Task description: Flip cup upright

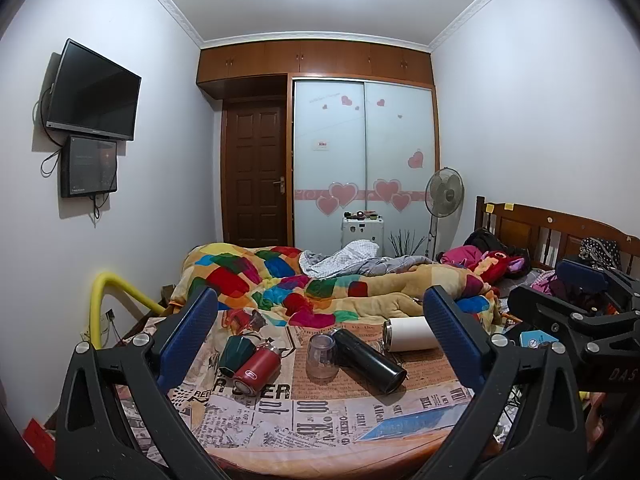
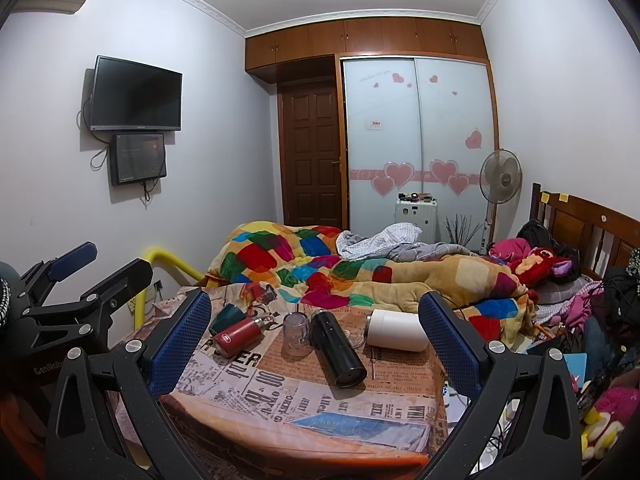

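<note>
Blue rubber pads line both of my claws, and both are released, jaws spread wide with nothing between them. From the left wrist camera my left gripper [image 1: 320,344] hangs above the near edge of the newsprint-patterned tablecloth [image 1: 320,412]; from the right wrist camera my right gripper [image 2: 316,340] does the same, and I can see the left one off at nine o'clock.

Past the fingertips, the drinkware sits in a loose row on the cloth. At twelve o'clock in the left view stands the clear glass cup [image 1: 321,356], mouth down and base up, touching nothing I hold. Just beside it at one o'clock lies a black thermos flask [image 1: 370,360] on its side, its open end toward me. At ten o'clock a red flask [image 1: 258,368] lies tipped over, and a dark green cup [image 1: 235,354] rests against its far side. At two o'clock a white tumbler [image 1: 410,334] lies on its side, partly hidden by my right finger pad.

Beyond the table, a patchwork quilt [image 1: 280,280] is heaped on the bed. Farther still stand a pedestal fan [image 1: 444,194], a frosted wardrobe with heart stickers [image 1: 362,160], and a wall television [image 1: 94,92] at ten o'clock.
</note>
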A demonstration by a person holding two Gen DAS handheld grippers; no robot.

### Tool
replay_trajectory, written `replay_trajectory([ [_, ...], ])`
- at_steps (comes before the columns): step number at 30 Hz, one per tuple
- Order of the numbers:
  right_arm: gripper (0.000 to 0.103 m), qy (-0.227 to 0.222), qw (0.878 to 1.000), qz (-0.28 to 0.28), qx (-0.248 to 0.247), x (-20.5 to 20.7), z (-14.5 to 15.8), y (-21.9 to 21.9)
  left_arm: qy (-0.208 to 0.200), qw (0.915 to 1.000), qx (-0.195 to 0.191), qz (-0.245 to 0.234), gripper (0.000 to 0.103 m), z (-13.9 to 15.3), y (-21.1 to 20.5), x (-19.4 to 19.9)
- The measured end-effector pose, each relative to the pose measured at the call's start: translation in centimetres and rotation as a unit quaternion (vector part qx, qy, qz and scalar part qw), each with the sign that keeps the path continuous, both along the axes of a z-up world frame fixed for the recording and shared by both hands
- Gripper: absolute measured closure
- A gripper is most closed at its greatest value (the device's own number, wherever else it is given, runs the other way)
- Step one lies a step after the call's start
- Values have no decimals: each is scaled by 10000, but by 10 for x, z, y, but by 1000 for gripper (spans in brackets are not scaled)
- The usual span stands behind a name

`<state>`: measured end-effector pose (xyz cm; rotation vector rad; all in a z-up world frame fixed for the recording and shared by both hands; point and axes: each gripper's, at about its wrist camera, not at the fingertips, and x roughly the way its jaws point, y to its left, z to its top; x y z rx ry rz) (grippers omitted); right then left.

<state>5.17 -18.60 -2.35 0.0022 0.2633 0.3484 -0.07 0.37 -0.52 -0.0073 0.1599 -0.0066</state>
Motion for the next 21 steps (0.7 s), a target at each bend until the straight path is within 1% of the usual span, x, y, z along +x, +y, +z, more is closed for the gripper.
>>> replay_trajectory([
  [21,0,36,10000,2,-22,2,-1,-1,22,10000,-31,-14,0,-2,0,-1],
])
